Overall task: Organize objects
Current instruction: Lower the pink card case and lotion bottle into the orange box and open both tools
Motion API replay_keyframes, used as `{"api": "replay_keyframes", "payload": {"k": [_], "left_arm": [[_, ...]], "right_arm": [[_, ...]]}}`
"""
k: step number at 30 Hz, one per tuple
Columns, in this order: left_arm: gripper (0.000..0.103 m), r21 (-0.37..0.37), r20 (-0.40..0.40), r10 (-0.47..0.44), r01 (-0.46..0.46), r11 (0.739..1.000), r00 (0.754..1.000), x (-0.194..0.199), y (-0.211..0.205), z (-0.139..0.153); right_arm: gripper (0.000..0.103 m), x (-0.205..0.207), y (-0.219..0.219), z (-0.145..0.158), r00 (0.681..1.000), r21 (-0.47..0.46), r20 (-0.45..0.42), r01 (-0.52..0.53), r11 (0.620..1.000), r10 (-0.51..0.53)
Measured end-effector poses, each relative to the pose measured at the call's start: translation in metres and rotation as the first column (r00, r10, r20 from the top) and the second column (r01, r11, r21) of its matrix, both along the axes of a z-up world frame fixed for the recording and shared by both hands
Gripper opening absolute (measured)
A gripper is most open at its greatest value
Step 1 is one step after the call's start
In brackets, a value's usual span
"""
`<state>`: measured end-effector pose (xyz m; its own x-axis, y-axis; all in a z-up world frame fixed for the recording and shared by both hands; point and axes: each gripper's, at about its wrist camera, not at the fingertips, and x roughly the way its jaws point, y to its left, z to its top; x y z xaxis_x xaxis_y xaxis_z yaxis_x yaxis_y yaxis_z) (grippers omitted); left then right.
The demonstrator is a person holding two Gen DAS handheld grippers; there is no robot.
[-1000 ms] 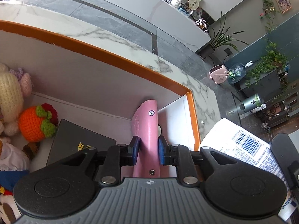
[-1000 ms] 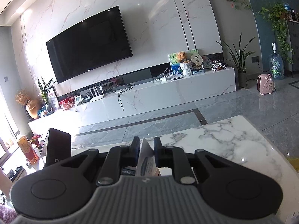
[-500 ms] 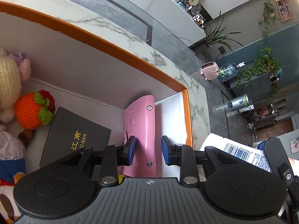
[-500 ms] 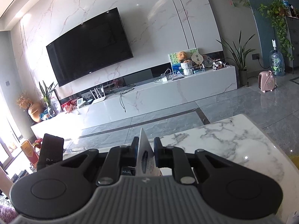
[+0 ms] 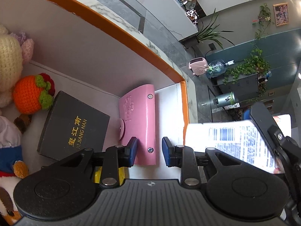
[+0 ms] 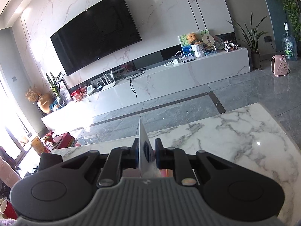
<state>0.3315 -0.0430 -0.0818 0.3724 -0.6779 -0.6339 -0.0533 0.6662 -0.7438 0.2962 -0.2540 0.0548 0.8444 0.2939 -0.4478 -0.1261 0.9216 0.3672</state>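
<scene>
A pink snap-button key case [image 5: 138, 120] lies flat in the right corner of the orange-rimmed white box [image 5: 131, 43]. My left gripper [image 5: 149, 151] hovers over the case's near end; its jaws are closing, and neither blue pad touches the case. My right gripper [image 6: 145, 155] is shut on a thin white printed packet [image 6: 144, 143], held edge-on above the marble table [image 6: 235, 131]. The left wrist view shows that packet [image 5: 235, 141] with its barcode just outside the box's right wall.
Inside the box a black gift box with gold lettering [image 5: 75, 130] lies left of the case. Further left are an orange crochet fruit [image 5: 31, 96] and plush toys [image 5: 9, 56]. Something yellow [image 5: 97, 171] shows under the left finger. Beyond the table are grey floor tiles.
The left jaws let go of the pink case, which went from upright between the pads to lying flat in the box. The right gripper lifted a little with the packet still held.
</scene>
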Motion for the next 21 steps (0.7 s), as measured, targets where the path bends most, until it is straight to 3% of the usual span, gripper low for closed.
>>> {"api": "replay_keyframes", "payload": {"k": [5,13,17,21], "left_arm": [[0.026,0.071,0.077,-0.086,0.081,0.994,0.993,-0.006,-0.015,0.008],[0.026,0.055,0.063,-0.112,0.108,0.993,0.992,-0.003,-0.015,0.008],[0.026,0.059,0.06,-0.121,0.117,0.991,0.991,-0.006,-0.01,0.007],[0.028,0.084,0.058,-0.14,0.135,0.987,0.988,-0.007,-0.013,0.01]], "right_arm": [[0.016,0.018,0.013,0.006,0.999,-0.04,-0.005,-0.032,0.999,0.032],[0.015,0.046,0.041,-0.011,0.987,-0.19,-0.091,-0.146,0.971,0.13],[0.015,0.056,0.042,-0.028,0.979,-0.233,-0.174,-0.146,0.962,0.106],[0.015,0.06,0.041,-0.035,0.977,-0.251,-0.19,-0.14,0.958,0.092]]}}
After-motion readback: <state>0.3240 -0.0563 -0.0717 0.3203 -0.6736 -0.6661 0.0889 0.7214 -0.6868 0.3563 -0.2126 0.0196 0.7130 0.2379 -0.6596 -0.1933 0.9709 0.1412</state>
